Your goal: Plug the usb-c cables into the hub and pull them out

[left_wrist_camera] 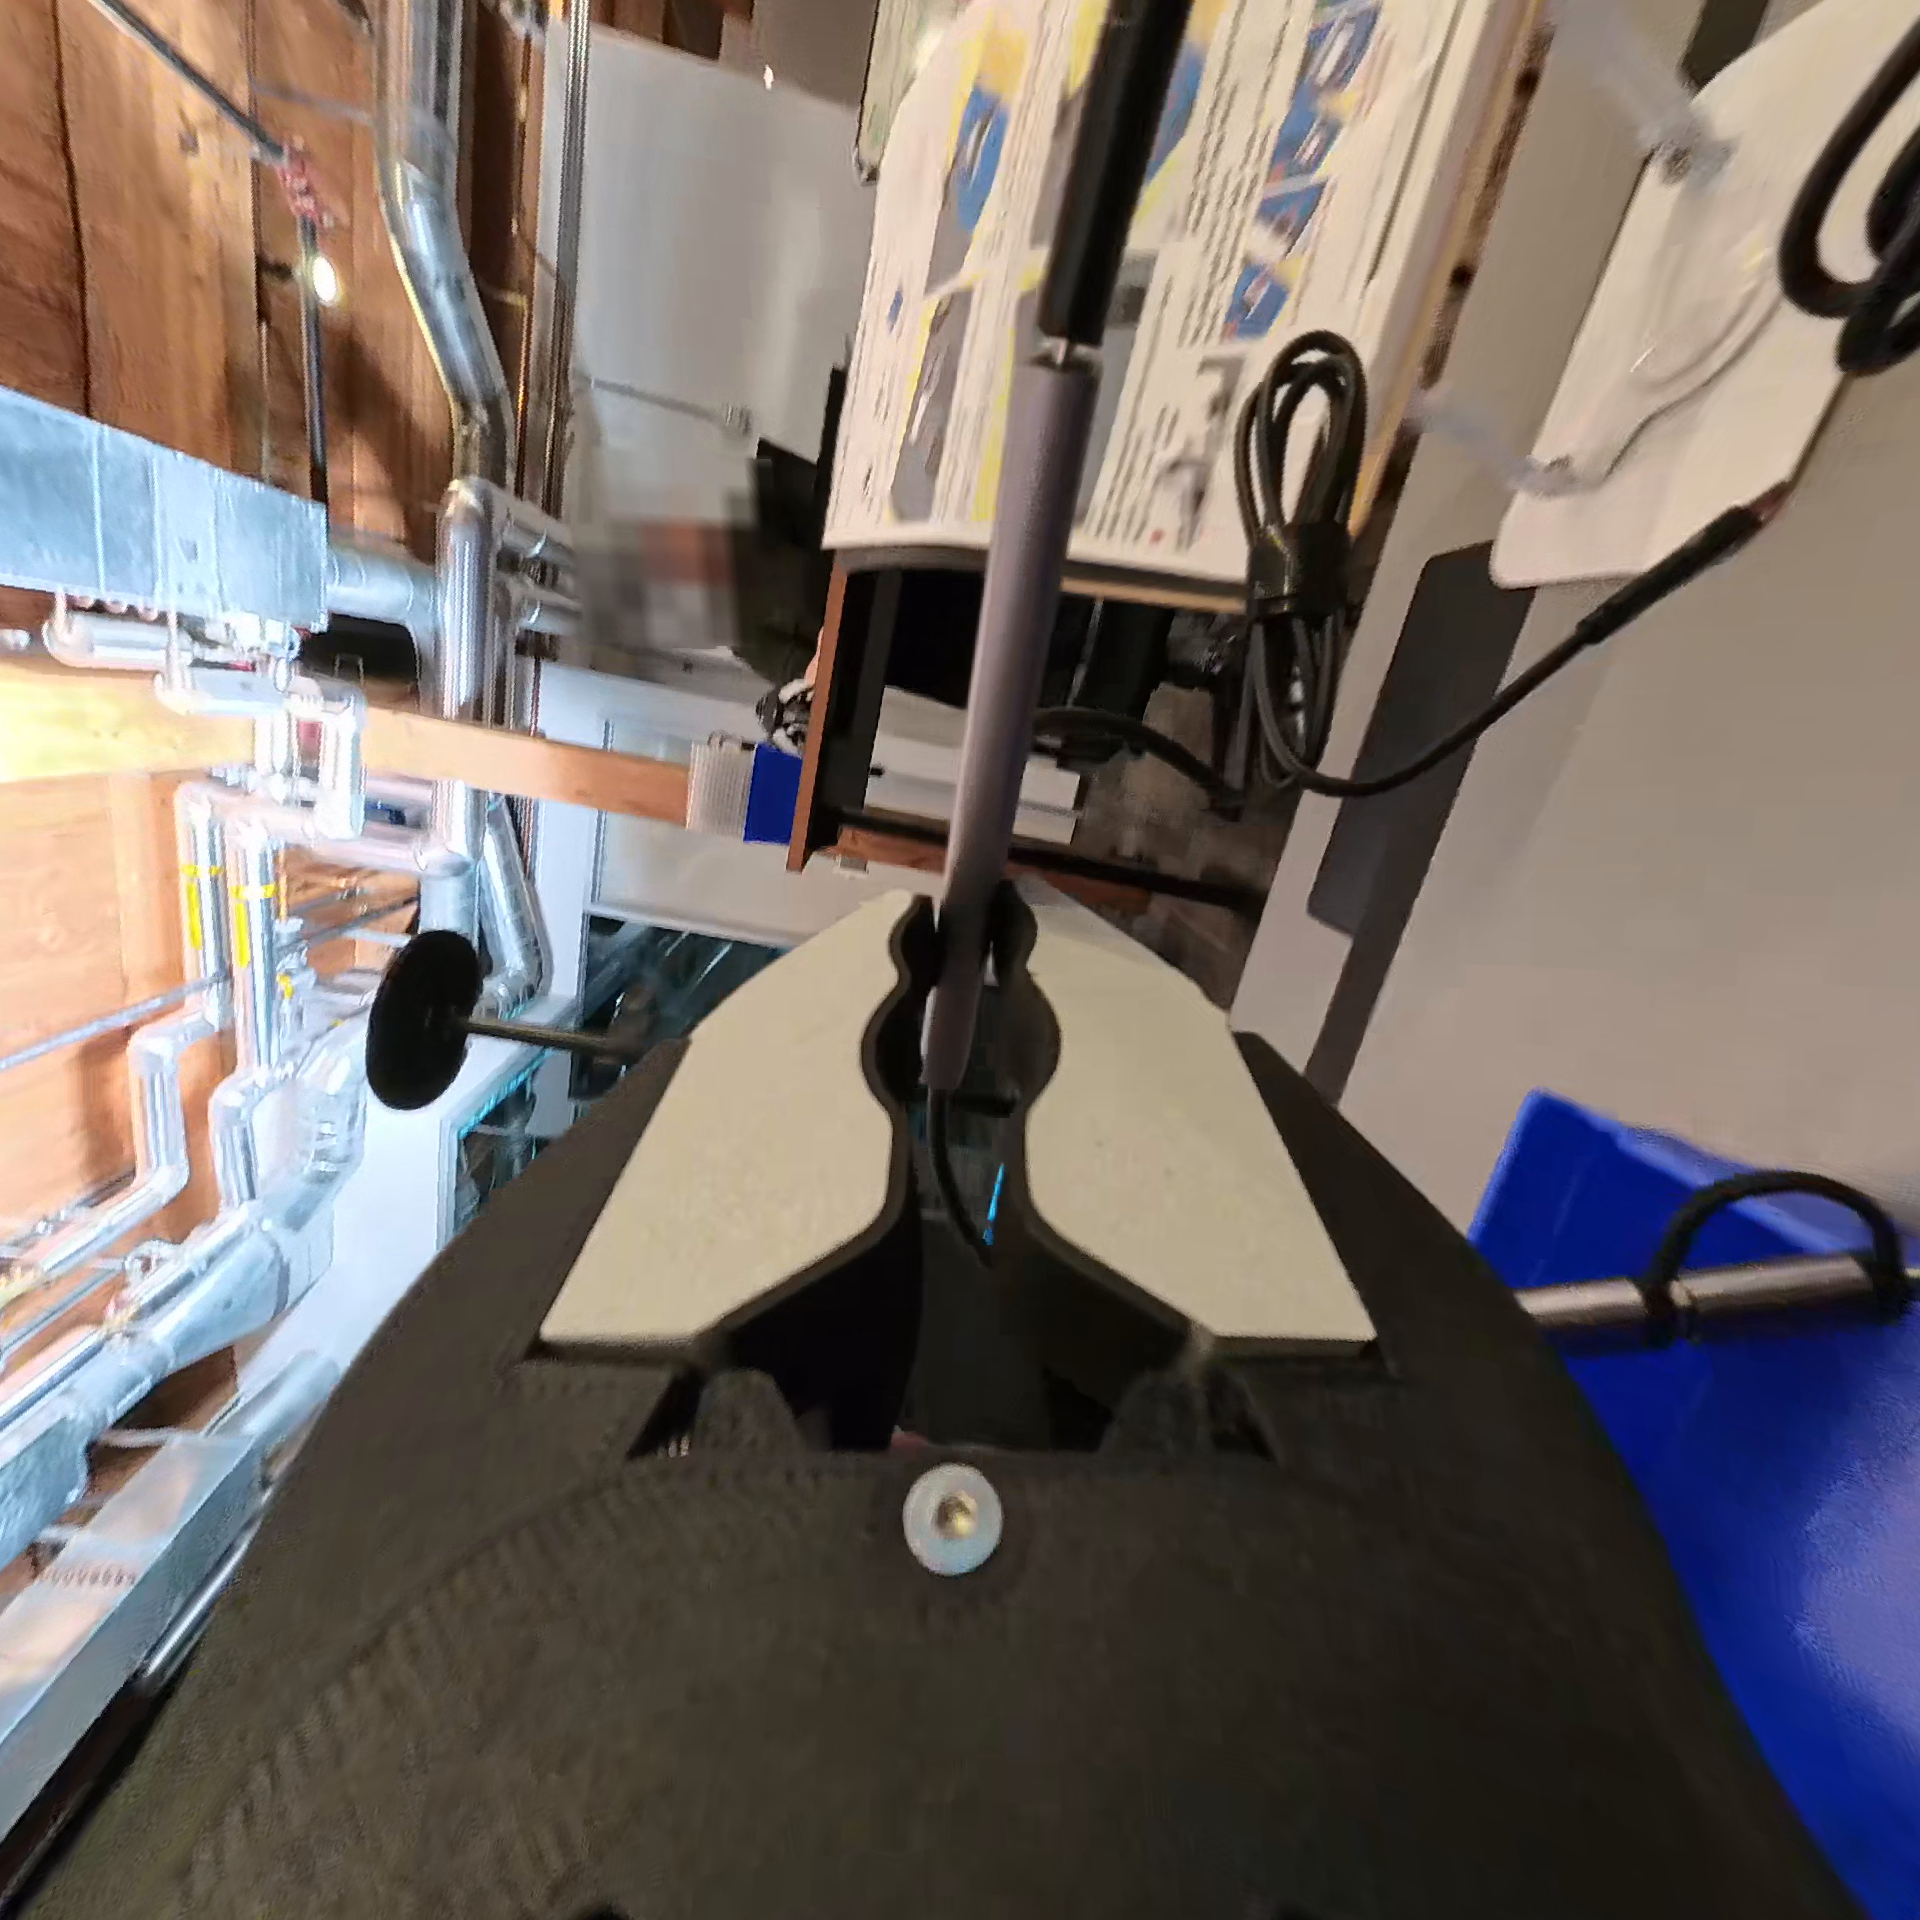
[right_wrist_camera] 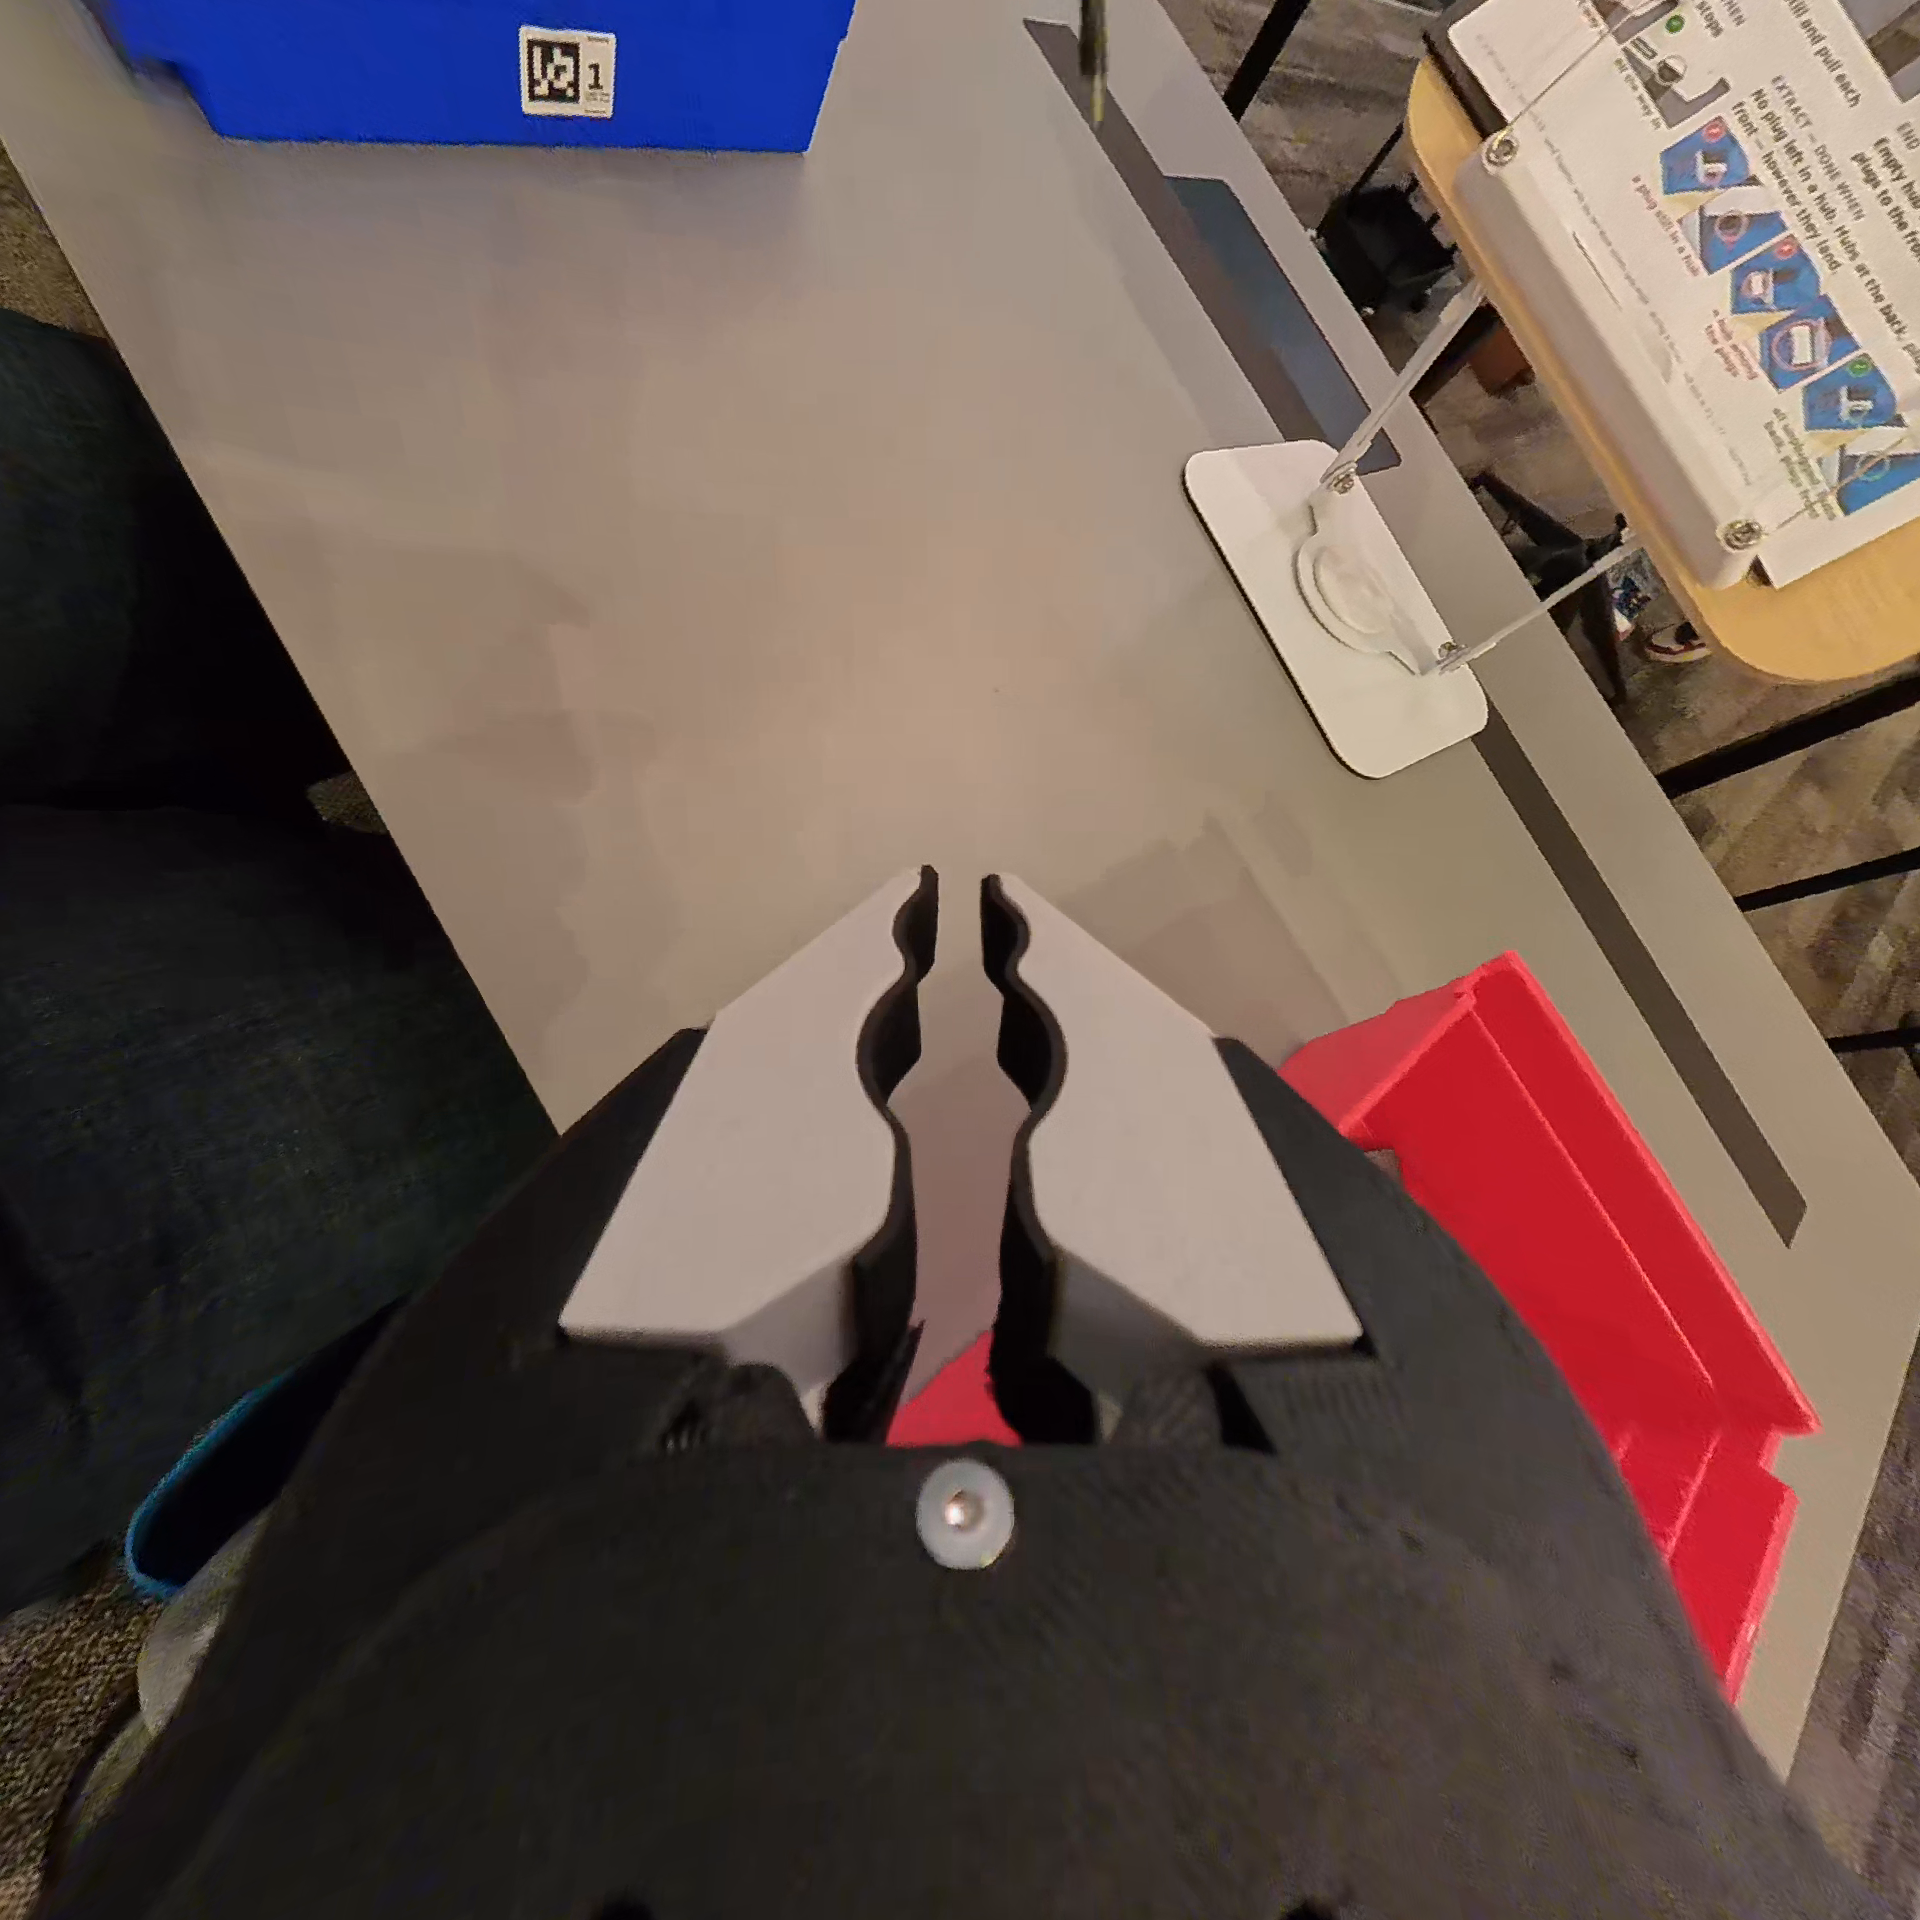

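My left gripper [left_wrist_camera: 961, 914] is shut on a slim grey hub [left_wrist_camera: 1023, 623], held in the air and turned sideways. A thin black lead [left_wrist_camera: 948, 1153] leaves the hub's near end between the fingers. A black piece [left_wrist_camera: 1101, 187] continues in line from the hub's far end; I cannot tell whether it is a plug. A black cable with a thick end [left_wrist_camera: 1621, 613] runs past the grey table [left_wrist_camera: 1662, 883]. My right gripper [right_wrist_camera: 958, 883] is slightly open and empty over the grey table [right_wrist_camera: 727, 520].
A blue bin [left_wrist_camera: 1714, 1558] at the left gripper's right holds a metal bar with a black cable loop [left_wrist_camera: 1745, 1294]. A coiled black cable [left_wrist_camera: 1299, 499] hangs behind. Blue bin [right_wrist_camera: 364, 73], red bin [right_wrist_camera: 1558, 1195] and white stand base [right_wrist_camera: 1340, 613] with instruction sheet [right_wrist_camera: 1714, 260] surround the right gripper. My right fingertips sit around 40 centimetres from my left ones.
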{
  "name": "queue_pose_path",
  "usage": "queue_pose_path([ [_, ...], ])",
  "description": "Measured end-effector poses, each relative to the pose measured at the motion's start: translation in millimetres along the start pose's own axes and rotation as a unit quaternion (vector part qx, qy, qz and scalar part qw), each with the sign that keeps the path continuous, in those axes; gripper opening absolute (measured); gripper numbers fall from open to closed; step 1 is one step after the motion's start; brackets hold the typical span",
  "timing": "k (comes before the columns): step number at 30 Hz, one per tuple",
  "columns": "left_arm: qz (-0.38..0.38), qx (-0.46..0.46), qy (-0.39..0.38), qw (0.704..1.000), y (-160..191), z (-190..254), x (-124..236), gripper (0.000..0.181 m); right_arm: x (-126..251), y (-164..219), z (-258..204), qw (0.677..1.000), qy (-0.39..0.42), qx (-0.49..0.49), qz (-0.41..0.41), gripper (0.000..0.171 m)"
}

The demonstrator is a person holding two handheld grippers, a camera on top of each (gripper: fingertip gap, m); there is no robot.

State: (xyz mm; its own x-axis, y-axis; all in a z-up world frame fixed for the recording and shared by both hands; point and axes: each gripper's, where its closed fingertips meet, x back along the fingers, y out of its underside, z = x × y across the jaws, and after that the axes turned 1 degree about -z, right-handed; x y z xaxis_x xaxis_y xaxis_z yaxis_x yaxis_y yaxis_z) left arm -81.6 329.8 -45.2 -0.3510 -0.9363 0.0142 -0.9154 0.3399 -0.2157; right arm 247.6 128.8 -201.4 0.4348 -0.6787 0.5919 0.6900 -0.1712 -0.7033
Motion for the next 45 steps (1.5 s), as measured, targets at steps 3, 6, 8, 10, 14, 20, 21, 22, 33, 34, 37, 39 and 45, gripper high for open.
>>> queue_pose_path([
  [3, 0.034, -0.007, 0.022, 0.999, -29.2, 25.8, -6.1, 0.01, 4.2, -0.6, 3.1, 1.0, 0.007, -0.012, 0.008, 0.008],
  [6, 0.066, -0.013, 0.049, 0.997, -55.5, 56.0, -11.0, 0.01, 5.2, -3.0, 6.7, 1.0, 0.016, -0.02, 0.014, 0.011],
  [8, 0.082, -0.019, 0.068, 0.994, -70.8, 78.3, -13.3, 0.01, 4.6, -5.5, 9.3, 0.999, 0.022, -0.023, 0.017, 0.012],
  [10, 0.092, -0.037, 0.079, 0.992, -83.5, 99.0, -15.0, 0.01, 2.7, -9.2, 10.4, 0.999, 0.026, -0.023, 0.019, 0.013],
  [14, 0.107, -0.04, 0.097, 0.989, -104.2, 132.4, -15.7, 0.011, -3.7, -19.9, 7.9, 0.999, 0.032, -0.013, 0.028, 0.014],
  [20, 0.09, -0.039, 0.142, 0.985, -119.7, 183.1, -20.0, 0.01, -26.4, -41.3, -4.3, 0.998, 0.026, 0.005, 0.054, 0.025],
  [21, 0.089, -0.037, 0.15, 0.984, -122.7, 191.1, -19.8, 0.01, -32.2, -43.5, -5.3, 0.998, 0.032, 0.015, 0.054, 0.027],
  [22, 0.084, -0.039, 0.159, 0.983, -124.9, 199.3, -19.6, 0.011, -38.3, -45.3, -6.3, 0.998, 0.04, 0.027, 0.051, 0.03],
  [33, 0.027, -0.021, 0.222, 0.974, -133.2, 238.2, -11.0, 0.01, -108.7, -38.4, -6.1, 0.979, 0.112, 0.164, -0.038, 0.031],
  [34, 0.015, -0.023, 0.236, 0.971, -131.9, 241.8, -8.8, 0.01, -113.4, -38.2, -6.8, 0.98, 0.108, 0.164, -0.04, 0.029],
  [37, 0.007, -0.026, 0.24, 0.97, -134.1, 241.9, -4.8, 0.01, -122.7, -35.1, -1.0, 0.978, 0.116, 0.168, -0.047, 0.013],
  [39, 0.009, -0.031, 0.238, 0.971, -135.1, 242.2, -3.7, 0.01, -124.4, -36.0, 1.7, 0.98, 0.112, 0.159, -0.041, 0.003],
  [45, 0.006, -0.004, 0.248, 0.969, -132.7, 244.2, -1.0, 0.01, -126.0, -38.5, 0.9, 0.986, 0.09, 0.143, -0.018, 0.002],
])
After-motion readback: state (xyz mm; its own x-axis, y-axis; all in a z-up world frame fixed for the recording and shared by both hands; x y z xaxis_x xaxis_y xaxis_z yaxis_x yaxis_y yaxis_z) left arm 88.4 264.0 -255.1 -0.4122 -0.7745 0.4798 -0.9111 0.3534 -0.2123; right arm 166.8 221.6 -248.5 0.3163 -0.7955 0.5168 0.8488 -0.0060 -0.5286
